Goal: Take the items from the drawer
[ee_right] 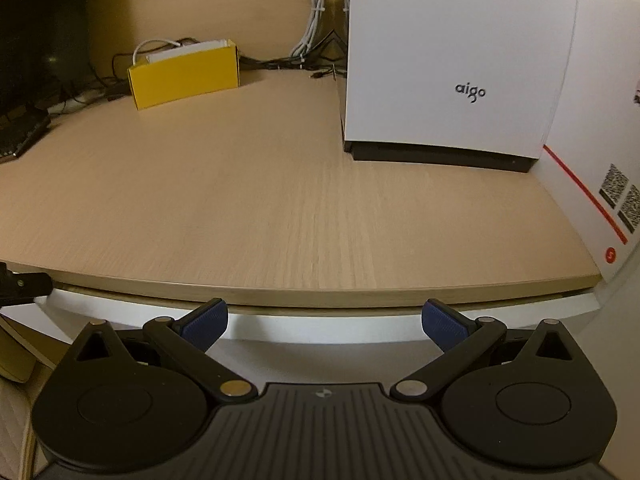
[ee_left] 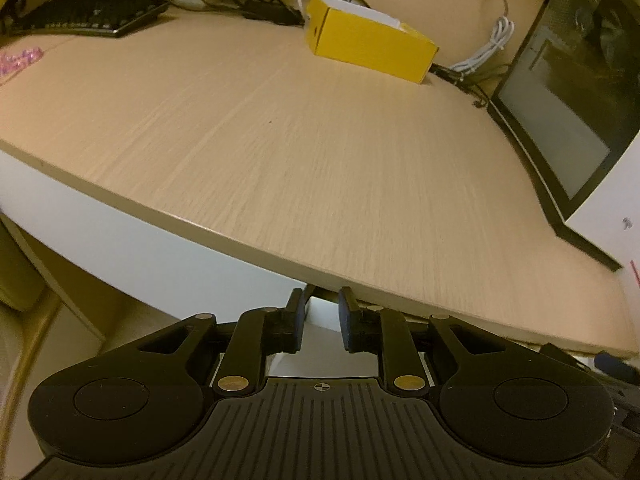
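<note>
While the left tool (ee_left: 320,316) shows a narrow empty gap at the bench (ee_left: 320,168) edge, the right tool (ee_right: 325,322) is spread wide just before the white drawer front (ee_right: 320,326) under that edge. Only the right view shows the far white box (ee_right: 452,60); both show the yellow box (ee_left: 372,48).

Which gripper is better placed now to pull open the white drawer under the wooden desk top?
Probably the right gripper: it faces the white drawer front squarely, fingers wide apart. The left gripper sits skewed at the light wooden desk top edge, fingers narrow.
</note>
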A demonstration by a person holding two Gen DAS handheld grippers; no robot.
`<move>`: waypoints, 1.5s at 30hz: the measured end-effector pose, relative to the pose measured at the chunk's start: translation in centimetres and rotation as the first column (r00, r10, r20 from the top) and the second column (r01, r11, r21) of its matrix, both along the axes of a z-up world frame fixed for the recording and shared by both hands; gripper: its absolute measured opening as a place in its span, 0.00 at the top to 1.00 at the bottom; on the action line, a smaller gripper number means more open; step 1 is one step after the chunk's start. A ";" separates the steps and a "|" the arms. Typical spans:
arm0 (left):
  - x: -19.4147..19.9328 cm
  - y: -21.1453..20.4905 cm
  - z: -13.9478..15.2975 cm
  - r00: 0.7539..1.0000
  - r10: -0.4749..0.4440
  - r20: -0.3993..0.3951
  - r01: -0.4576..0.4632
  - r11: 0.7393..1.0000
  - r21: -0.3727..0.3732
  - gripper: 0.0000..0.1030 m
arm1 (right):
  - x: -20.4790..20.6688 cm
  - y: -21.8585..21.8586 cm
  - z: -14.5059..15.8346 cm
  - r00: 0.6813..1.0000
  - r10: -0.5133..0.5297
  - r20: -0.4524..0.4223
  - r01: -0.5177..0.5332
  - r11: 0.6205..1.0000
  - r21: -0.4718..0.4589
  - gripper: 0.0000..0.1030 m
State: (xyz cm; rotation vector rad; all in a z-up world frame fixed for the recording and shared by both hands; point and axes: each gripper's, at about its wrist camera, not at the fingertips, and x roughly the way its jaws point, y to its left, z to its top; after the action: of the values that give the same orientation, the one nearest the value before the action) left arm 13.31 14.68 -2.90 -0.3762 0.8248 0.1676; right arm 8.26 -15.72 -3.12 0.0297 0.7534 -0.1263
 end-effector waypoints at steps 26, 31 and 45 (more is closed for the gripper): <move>-2.5 -0.7 0.9 1.000 -0.012 0.007 0.012 0.998 0.060 0.86 | 0.9 0.6 -0.4 0.994 0.035 -0.103 -0.033 0.999 0.023 0.00; -2.4 -4.0 2.5 0.990 -0.119 0.082 0.111 0.989 0.095 0.86 | 0.1 -1.1 -0.2 0.999 -0.034 -0.040 0.036 0.999 0.041 0.00; 0.6 -10.7 0.2 0.953 -0.304 0.018 0.297 0.941 0.165 0.86 | 0.5 -2.7 -0.5 0.996 -0.057 -0.074 0.059 0.998 0.014 0.00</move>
State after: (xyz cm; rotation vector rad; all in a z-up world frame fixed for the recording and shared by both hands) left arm 13.87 4.01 -2.69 -0.0987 0.8098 -0.0596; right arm 8.80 -18.44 -3.64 0.0626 0.8276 -0.1774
